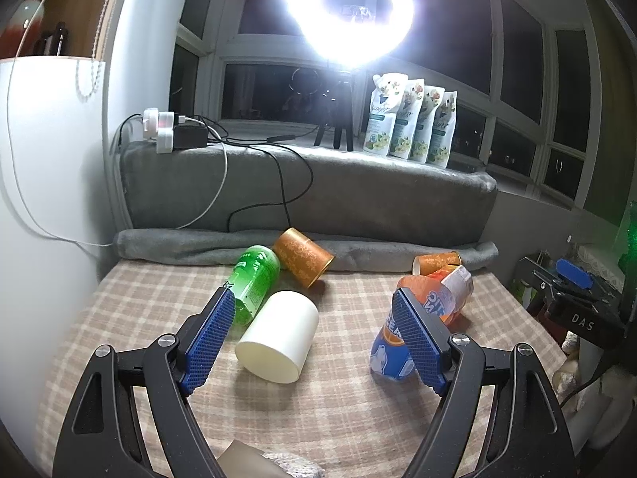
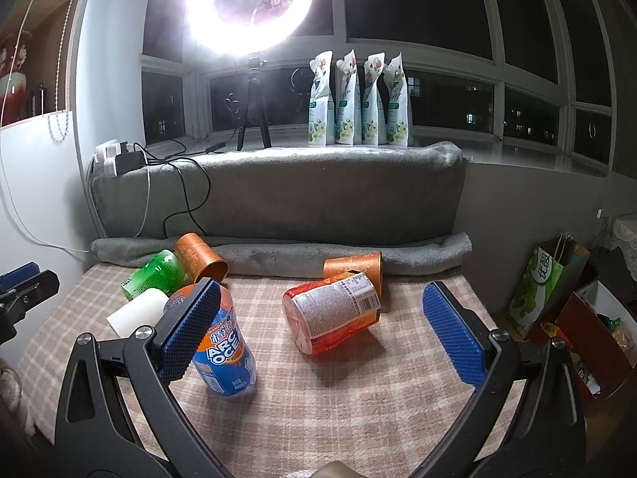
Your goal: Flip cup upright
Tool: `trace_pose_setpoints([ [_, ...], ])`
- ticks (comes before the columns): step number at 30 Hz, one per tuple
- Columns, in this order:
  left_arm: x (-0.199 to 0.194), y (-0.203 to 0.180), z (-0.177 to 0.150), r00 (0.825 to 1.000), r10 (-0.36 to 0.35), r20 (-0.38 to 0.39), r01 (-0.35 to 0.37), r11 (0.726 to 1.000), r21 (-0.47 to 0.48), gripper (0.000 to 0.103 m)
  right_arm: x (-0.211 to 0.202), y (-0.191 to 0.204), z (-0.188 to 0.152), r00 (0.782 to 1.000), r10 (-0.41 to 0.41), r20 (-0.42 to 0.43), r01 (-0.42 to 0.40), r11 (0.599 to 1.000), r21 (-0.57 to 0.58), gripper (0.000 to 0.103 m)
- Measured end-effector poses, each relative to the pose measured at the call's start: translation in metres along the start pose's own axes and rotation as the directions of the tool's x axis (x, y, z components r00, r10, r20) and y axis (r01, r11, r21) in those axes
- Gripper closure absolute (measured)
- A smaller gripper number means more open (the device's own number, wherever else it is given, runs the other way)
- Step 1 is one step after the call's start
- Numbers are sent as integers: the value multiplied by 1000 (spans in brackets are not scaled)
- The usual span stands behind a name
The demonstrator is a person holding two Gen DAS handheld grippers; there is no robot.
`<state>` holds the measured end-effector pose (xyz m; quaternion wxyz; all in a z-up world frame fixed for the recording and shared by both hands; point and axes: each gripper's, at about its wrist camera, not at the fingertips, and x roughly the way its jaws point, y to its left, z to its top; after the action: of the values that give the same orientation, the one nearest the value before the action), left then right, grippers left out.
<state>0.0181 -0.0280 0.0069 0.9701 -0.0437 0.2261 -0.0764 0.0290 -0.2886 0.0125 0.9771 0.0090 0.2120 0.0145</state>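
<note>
Left gripper (image 1: 318,330) spread wide and empty, white cup (image 1: 278,336) lying on its side between its blue pads, green bottle (image 1: 254,283) touching behind, right gripper (image 2: 322,330) likewise released, blue-orange bottle (image 2: 223,342) seemingly against its left pad, red-labelled cup (image 2: 330,314) toppled ahead, orange paper cups (image 2: 199,257) by the grey blanket roll (image 2: 418,251).

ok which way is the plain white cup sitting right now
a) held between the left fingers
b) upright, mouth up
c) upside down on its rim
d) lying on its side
d: the white cup lies on its side on the checked cloth, one round end facing the left wrist camera, in front of the open left gripper, which isn't touching it.
</note>
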Motion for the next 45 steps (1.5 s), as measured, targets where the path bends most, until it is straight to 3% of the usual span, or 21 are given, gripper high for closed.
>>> trace_pose_setpoints([
  [45, -3, 3, 6, 997, 61, 39, -61, 998, 4, 22, -1, -5, 0, 1000, -6, 10, 6, 1000, -2, 0],
])
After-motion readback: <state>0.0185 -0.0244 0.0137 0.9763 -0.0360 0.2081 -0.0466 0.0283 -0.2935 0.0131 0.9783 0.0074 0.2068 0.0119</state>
